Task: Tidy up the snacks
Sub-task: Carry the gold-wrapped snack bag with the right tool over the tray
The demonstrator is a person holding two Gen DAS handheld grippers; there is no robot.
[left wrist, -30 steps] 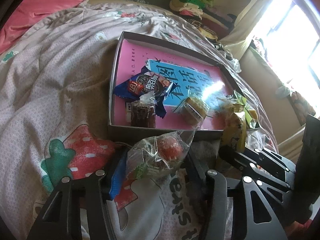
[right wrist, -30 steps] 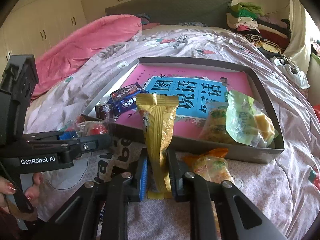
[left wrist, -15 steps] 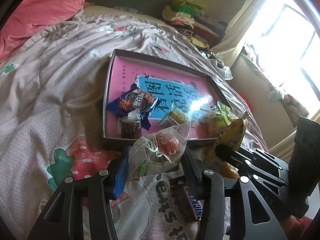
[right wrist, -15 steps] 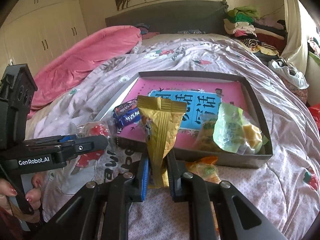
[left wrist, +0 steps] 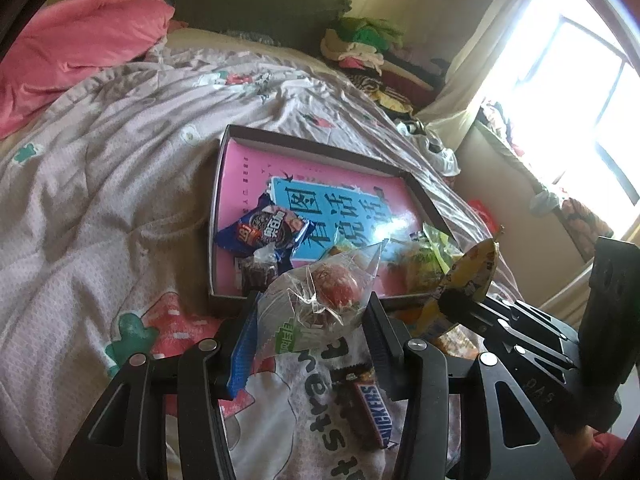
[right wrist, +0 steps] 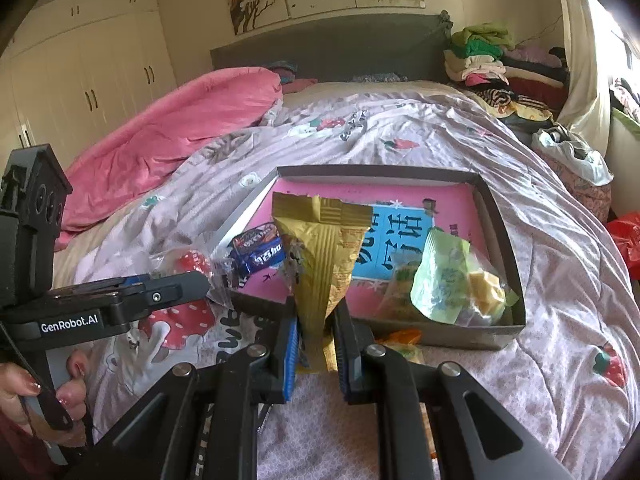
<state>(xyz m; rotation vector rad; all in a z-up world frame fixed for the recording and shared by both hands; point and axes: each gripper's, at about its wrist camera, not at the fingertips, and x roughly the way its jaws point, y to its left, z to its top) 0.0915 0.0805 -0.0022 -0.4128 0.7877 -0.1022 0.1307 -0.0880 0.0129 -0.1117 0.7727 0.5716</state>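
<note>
My left gripper (left wrist: 310, 312) is shut on a clear bag with a red round snack (left wrist: 320, 300) inside, held above the quilt just before the box. My right gripper (right wrist: 316, 328) is shut on the lower end of a gold snack packet (right wrist: 322, 252) that stands upright. A shallow grey box (right wrist: 500, 236) with a pink and blue printed floor lies on the bed. In it are a blue biscuit packet (left wrist: 262, 232), a small dark wrapped cake (left wrist: 256, 270) and green-and-yellow bags (right wrist: 444, 280). The gold packet (left wrist: 472, 268) also shows at the right of the left wrist view.
A Snickers bar (left wrist: 370, 408) lies on the quilt under my left gripper. An orange packet (right wrist: 402, 340) sits against the box's near wall. A pink duvet (right wrist: 168, 136) is bunched at the left, folded clothes (right wrist: 484, 56) are stacked at the headboard. A hand (right wrist: 24, 392) grips the left tool.
Both grippers have risen with their snacks, so the box sits lower and farther in both views. The Snickers bar has come into sight beneath the left gripper.
</note>
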